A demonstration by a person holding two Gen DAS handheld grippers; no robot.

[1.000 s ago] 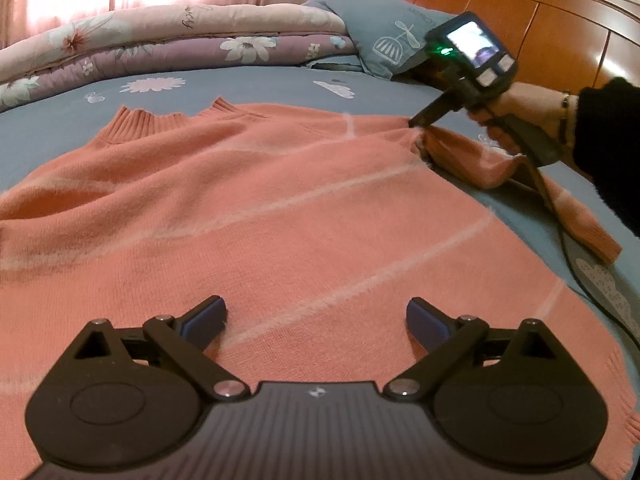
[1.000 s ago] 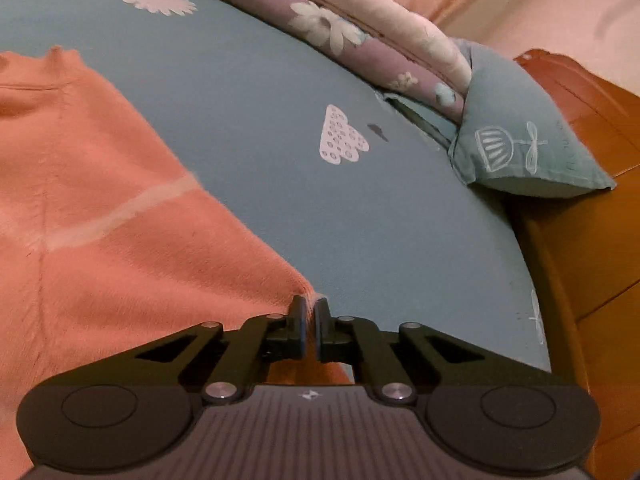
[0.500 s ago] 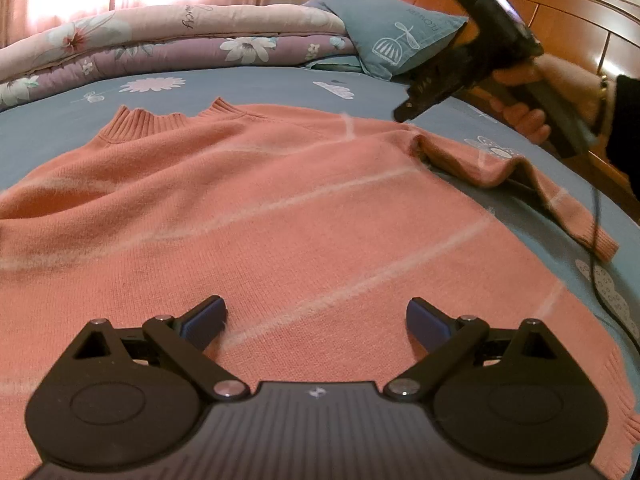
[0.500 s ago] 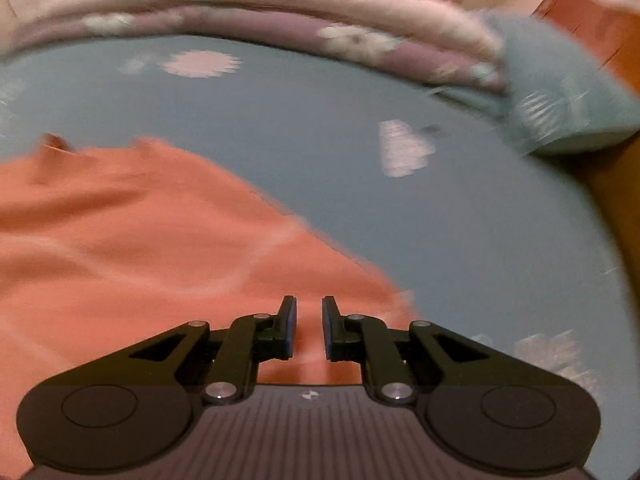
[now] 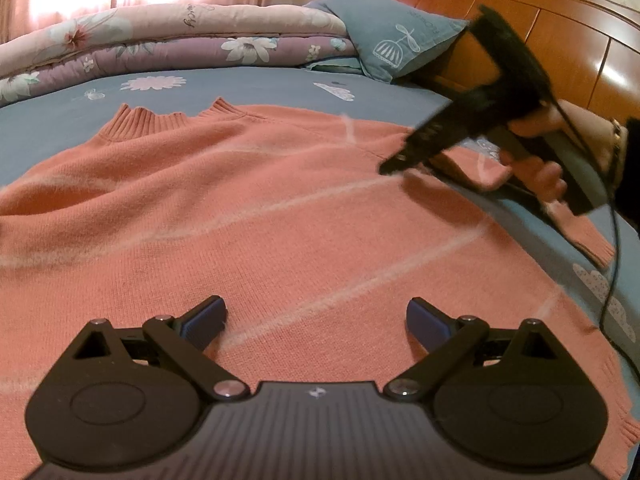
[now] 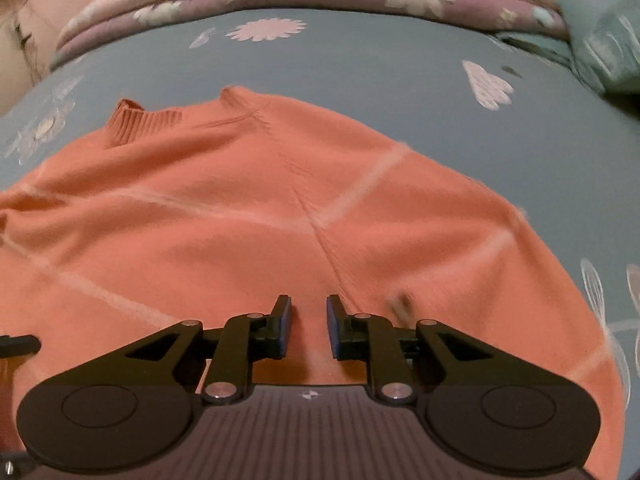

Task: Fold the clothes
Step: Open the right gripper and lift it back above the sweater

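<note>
An orange-pink knit sweater (image 5: 248, 216) with pale stripes lies spread flat on the blue bed sheet, ribbed collar (image 5: 160, 122) toward the far side. Its right sleeve (image 5: 576, 232) lies folded down along the sweater's right edge. My left gripper (image 5: 316, 322) hovers wide open and empty over the sweater's lower body. My right gripper (image 6: 307, 326) is partly open and empty, above the sweater's right shoulder seam (image 6: 316, 232); it also shows in the left wrist view (image 5: 404, 160), held by a hand near the sleeve.
Folded floral quilts (image 5: 168, 40) lie along the far side of the bed. A blue pillow (image 5: 400, 36) leans against the wooden headboard (image 5: 560, 32) at right. A black cable (image 5: 612, 264) trails over the sheet (image 5: 280, 84).
My right gripper let go of the sleeve at the shoulder, opened, lifted, then swung back over the sweater's shoulder. The left gripper has stayed still.
</note>
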